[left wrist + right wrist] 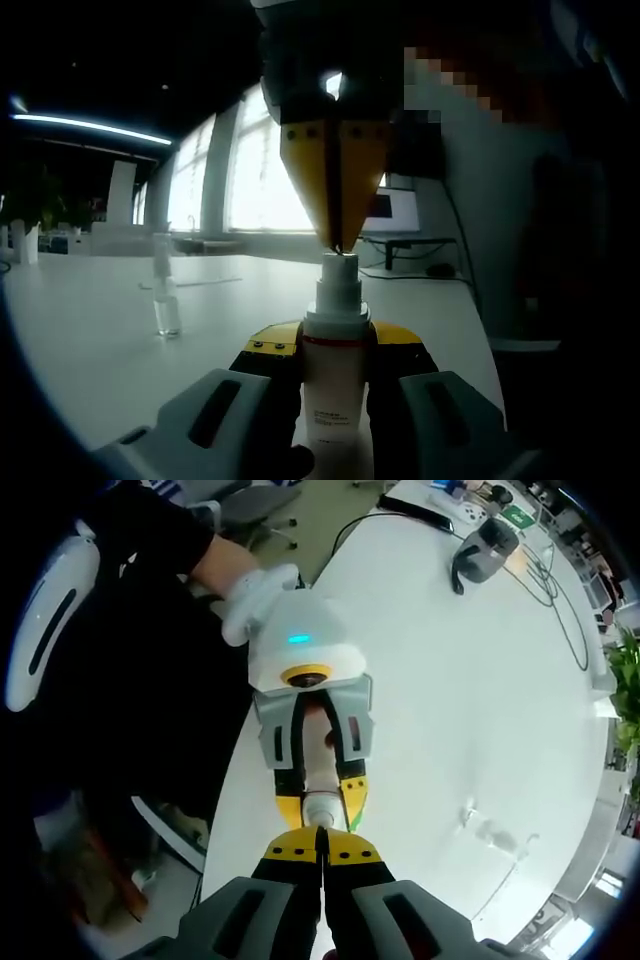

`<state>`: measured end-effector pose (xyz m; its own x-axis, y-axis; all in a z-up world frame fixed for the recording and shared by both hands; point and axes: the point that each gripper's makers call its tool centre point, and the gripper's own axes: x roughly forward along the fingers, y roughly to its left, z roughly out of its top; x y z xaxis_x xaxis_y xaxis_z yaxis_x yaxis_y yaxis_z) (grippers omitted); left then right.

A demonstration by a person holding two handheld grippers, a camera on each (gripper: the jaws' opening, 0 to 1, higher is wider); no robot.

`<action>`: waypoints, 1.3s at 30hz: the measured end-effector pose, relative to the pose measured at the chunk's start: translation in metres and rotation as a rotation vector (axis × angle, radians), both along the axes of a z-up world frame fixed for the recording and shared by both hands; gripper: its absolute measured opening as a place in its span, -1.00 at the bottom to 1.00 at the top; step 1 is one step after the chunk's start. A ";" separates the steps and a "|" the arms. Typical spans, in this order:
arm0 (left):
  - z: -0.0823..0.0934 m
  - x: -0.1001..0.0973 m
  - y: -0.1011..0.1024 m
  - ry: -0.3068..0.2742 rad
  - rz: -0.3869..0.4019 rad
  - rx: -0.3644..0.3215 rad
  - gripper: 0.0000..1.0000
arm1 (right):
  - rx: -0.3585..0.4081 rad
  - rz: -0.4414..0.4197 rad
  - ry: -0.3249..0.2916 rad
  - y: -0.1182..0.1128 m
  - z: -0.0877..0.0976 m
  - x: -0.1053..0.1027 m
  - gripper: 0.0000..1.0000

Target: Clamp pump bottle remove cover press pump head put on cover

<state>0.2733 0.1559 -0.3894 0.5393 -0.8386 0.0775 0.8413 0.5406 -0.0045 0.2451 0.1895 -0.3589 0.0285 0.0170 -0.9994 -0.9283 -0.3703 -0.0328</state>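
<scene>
- Left gripper, my grey-and-yellow jaws clamping smooth white cylindrical pump bottle.
- Right gripper closed, tips pressing pump head.
- Clear cover upright on matte white table.

**Bright windows, white table in dim office**

Daylight floods tall windows at 12 o'clock beyond a long white table. A ceiling light strip glows at 10 o'clock. A monitor and cables sit on the table; a plant stands at 3 o'clock.
</scene>
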 end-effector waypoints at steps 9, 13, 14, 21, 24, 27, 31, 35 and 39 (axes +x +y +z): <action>0.000 0.000 0.000 0.001 0.000 -0.001 -0.70 | -0.011 -0.007 0.016 0.000 -0.004 0.001 -1.00; 0.000 0.001 0.000 0.000 0.000 -0.001 -0.70 | -0.015 -0.005 0.016 0.000 -0.005 0.000 -1.00; 0.000 0.000 0.000 0.000 0.000 -0.001 -0.70 | -0.016 0.003 0.010 0.000 -0.005 -0.001 -1.00; 0.000 0.000 0.000 -0.001 0.000 0.000 -0.70 | 0.003 0.007 0.003 -0.001 0.001 0.000 -1.00; 0.000 0.000 0.000 -0.001 0.000 0.000 -0.70 | 0.012 0.006 0.004 -0.001 0.002 0.000 -1.00; 0.000 0.000 0.000 -0.001 0.000 -0.001 -0.70 | 0.016 0.006 0.008 0.000 0.002 0.000 -1.00; 0.000 0.000 0.000 -0.001 0.000 0.000 -0.70 | 0.016 0.004 0.011 -0.001 0.002 0.000 -1.00; 0.000 -0.001 0.000 -0.001 0.000 0.000 -0.70 | 0.015 0.004 0.010 -0.001 0.002 0.000 -1.00; 0.000 -0.001 0.000 -0.002 0.001 0.000 -0.70 | 0.015 0.000 0.008 0.000 0.002 -0.001 -1.00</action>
<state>0.2726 0.1561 -0.3890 0.5397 -0.8382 0.0783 0.8409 0.5412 -0.0029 0.2445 0.1890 -0.3570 0.0202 0.0320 -0.9993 -0.9285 -0.3700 -0.0306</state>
